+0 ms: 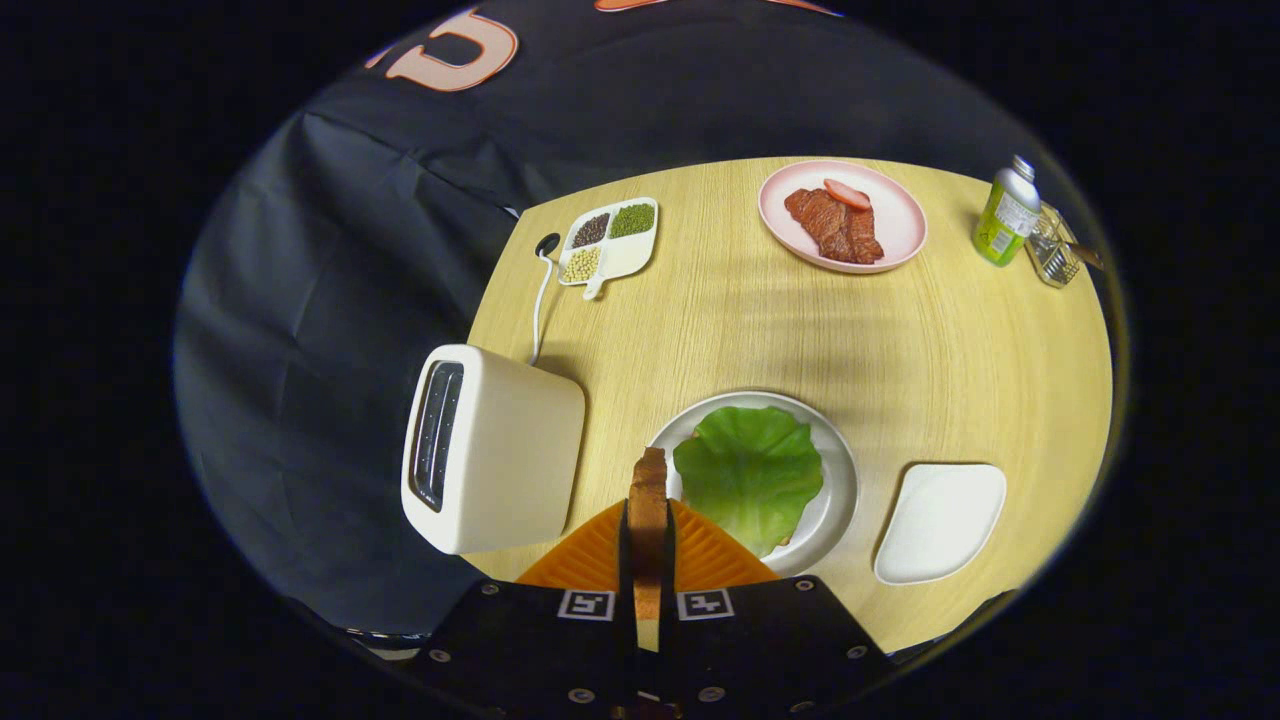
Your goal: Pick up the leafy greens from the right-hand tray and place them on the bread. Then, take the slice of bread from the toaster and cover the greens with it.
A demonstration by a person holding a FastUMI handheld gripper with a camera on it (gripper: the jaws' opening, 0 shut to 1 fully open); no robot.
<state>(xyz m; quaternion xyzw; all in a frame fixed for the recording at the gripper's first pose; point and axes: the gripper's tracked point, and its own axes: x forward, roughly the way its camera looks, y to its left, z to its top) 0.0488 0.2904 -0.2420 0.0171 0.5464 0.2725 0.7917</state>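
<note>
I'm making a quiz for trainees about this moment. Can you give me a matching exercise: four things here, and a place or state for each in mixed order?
Things:
1. bread slice
2. greens
3. white tray
4. meat

Places or states:
A. on the pink plate at the table's far side
B. bare, right of the grey plate
C. held edge-on between the fingers of the tongs
D. spread on the grey plate

Pairs: 1-C, 2-D, 3-B, 4-A

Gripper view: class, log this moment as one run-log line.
gripper: shut on bread slice | greens: on round plate | toaster: beside plate | white tray: bare | next: likely cover greens
</note>
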